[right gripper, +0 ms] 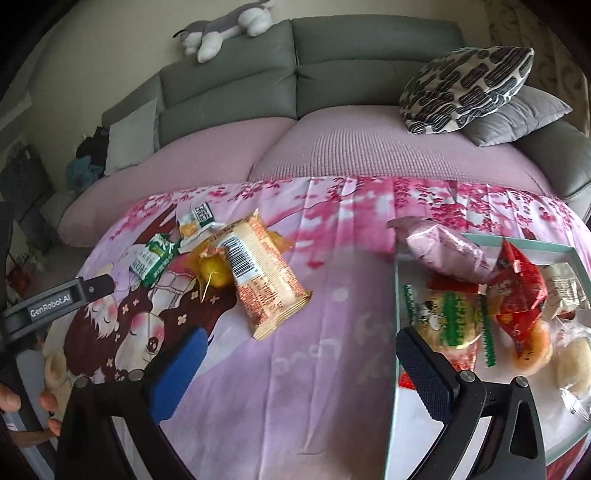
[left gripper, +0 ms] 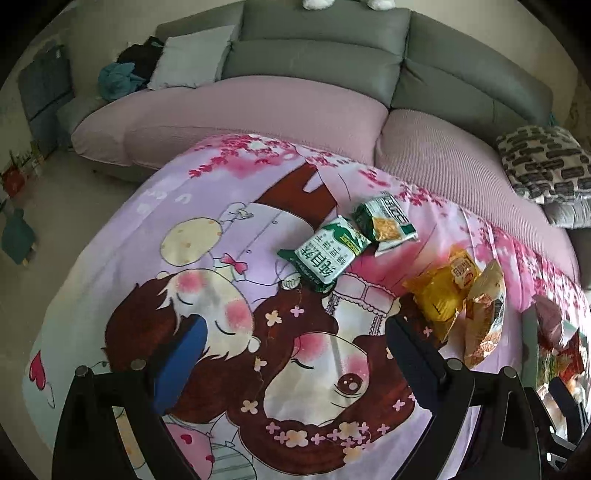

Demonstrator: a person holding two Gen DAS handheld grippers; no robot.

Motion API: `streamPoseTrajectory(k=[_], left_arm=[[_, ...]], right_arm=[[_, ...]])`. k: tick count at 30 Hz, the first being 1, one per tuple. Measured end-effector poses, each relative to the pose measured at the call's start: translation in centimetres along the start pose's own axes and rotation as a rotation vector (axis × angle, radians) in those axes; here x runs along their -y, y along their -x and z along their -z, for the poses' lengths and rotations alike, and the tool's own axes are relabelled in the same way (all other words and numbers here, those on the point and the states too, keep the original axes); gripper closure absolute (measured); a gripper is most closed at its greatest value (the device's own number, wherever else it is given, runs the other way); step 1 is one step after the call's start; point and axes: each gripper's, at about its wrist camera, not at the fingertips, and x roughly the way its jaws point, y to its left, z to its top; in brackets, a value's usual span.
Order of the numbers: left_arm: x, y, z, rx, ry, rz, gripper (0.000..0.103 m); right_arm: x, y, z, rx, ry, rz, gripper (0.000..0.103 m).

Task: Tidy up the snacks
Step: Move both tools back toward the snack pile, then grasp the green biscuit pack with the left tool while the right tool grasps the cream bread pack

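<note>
— With both grippers, left [left gripper: 291, 354] and right [right gripper: 295, 369], spread and empty, what's next?
— Four packets [right gripper: 258, 273] lie loose on the cloth; you carry one to the tray [right gripper: 393, 332].

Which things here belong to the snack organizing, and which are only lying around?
Job:
green packets
yellow packet
orange packet
tray holding snacks
left claw
right claw

Lying about:
patterned cushion
plush toy
clothes
</note>
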Motion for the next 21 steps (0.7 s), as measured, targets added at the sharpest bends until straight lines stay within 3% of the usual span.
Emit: streamPoseTrajectory(k=[9,14,18,21], left_arm=[[0.4,-2.2,-1.9,-0.06,-0.036,0.011,0.006],[1.5,-4.1,-3.7,-0.086,-0.127,0.044,0.006],[2.4,-6.1,-4.4,-0.127,-0.198,0.036,0.006],[2.6,-7.4,-5.0,-0.15,-0.215,0.047,0.006]], right_arm=[[-0.5,-2.1,-1.5,-0.042,-0.018,-0.04,0.0],[-1.6,-4.0,-2.8,-0.076,0.016,-0.056,0.001],[-2.2,-5.6,-3.4,-0.105,0.049,-0.043,0.01],[-2.3,-6.8,-4.1,-0.129,0.07,-0.029,0.012]])
